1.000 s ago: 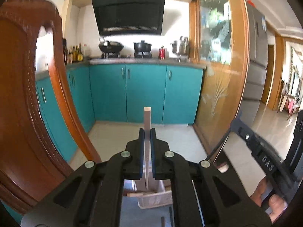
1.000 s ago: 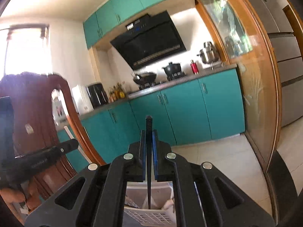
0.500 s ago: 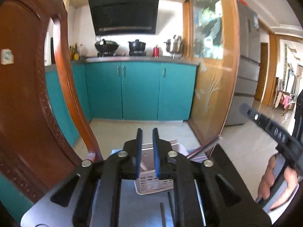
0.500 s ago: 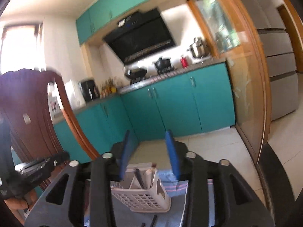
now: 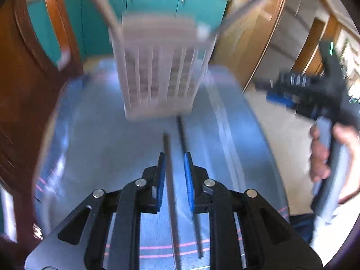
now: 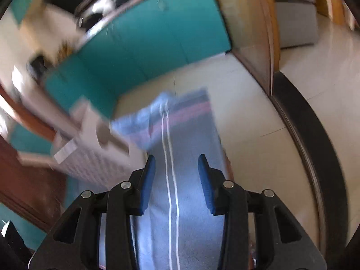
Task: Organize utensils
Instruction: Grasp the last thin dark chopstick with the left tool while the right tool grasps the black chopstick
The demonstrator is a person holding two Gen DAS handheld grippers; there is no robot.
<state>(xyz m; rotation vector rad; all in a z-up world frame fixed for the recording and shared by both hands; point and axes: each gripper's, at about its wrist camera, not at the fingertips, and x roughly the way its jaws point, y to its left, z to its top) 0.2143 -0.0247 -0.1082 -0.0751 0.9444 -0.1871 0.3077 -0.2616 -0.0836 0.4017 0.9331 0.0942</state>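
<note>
the white slotted utensil basket (image 5: 158, 67) stands upright at the far end of a blue striped cloth (image 5: 108, 148), so that long pieces can be dropped in handle-up; a pale wooden handle (image 5: 102, 4) and a thin dark one (image 5: 243, 9) already lean out of its top, though blur hides what they are. two dark chopsticks (image 5: 180, 135) lie on the cloth just in front of the basket, side by side and pointing toward it, probably next to be collected. the left gripper (image 5: 173, 175) hangs over them with its blue pads a little apart; its jaws have just been opening, and the nearer stick runs through the gap, but the pads do not look pressed on it, so i judge it not yet grasped. the right gripper (image 6: 176, 180) has its pads clearly apart with only bare cloth between them, the basket off to its left; in the left wrist view a hand (image 5: 330, 155) holds that tool off to the side, away from the sticks. lining the jaws along the sticks looks deliberate, since a pinch across a thin rod holds best.
</note>
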